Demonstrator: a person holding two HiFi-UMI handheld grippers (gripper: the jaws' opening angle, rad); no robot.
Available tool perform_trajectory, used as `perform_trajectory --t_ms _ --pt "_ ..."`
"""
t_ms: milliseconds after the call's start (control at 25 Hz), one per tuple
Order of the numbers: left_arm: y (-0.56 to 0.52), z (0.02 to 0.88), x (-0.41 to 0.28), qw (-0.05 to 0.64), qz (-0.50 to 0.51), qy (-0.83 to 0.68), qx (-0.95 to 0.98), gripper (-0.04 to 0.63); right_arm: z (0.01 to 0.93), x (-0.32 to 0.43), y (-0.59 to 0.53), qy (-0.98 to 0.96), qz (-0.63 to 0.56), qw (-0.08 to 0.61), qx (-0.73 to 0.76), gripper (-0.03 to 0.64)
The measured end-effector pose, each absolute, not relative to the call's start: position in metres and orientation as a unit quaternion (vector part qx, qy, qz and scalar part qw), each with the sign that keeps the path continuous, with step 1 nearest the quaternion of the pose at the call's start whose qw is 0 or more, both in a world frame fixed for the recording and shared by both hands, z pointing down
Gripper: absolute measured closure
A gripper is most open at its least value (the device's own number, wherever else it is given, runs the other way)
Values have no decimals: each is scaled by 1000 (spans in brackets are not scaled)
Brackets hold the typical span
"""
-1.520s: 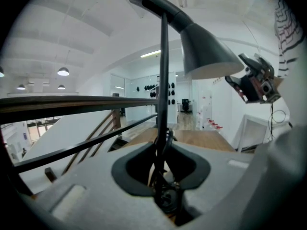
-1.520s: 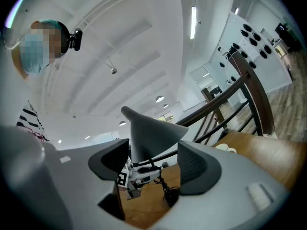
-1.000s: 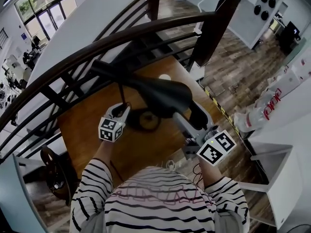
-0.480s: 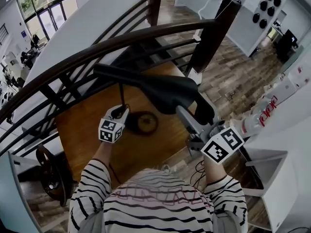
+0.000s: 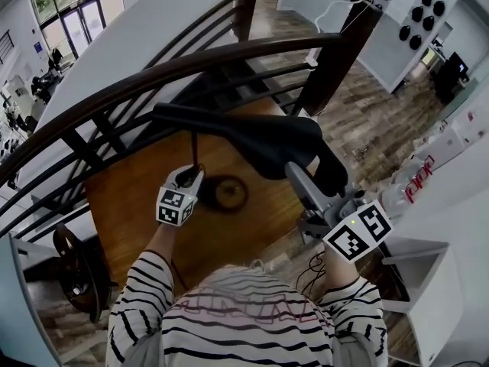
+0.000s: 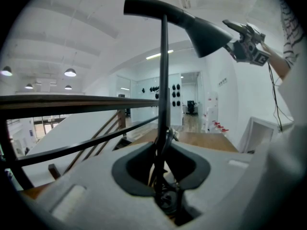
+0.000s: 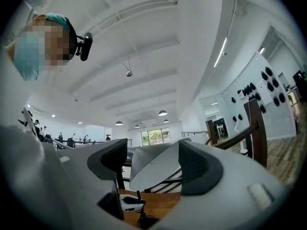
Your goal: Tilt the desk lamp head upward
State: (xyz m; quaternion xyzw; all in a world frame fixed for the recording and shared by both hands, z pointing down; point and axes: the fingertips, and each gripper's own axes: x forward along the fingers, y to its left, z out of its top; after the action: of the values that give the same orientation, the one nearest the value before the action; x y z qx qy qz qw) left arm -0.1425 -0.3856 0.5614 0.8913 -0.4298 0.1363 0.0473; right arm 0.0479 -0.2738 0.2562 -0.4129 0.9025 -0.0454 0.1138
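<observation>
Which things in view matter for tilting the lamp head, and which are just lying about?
In the job: lamp head, lamp stem, lamp base, left gripper clamping the stem, right gripper clamping the head.
Just there: wooden table, railing.

Shirt (image 5: pixel 244 319): black-white stripes, long sleeves. Left tongs (image 5: pixel 192 173), right tongs (image 5: pixel 296 173): grey bodies, dark pads (image 7: pixel 196 171), each with a white cube (image 5: pixel 174 207) carrying black square markers.
</observation>
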Motion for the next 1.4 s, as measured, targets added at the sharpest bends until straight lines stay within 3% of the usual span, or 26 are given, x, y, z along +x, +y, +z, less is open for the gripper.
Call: perform_trajectory --t_ms 1400 --pt "-386 565 -139 57 130 -451 881 522 223 45 -270 914 1 117 -387 295"
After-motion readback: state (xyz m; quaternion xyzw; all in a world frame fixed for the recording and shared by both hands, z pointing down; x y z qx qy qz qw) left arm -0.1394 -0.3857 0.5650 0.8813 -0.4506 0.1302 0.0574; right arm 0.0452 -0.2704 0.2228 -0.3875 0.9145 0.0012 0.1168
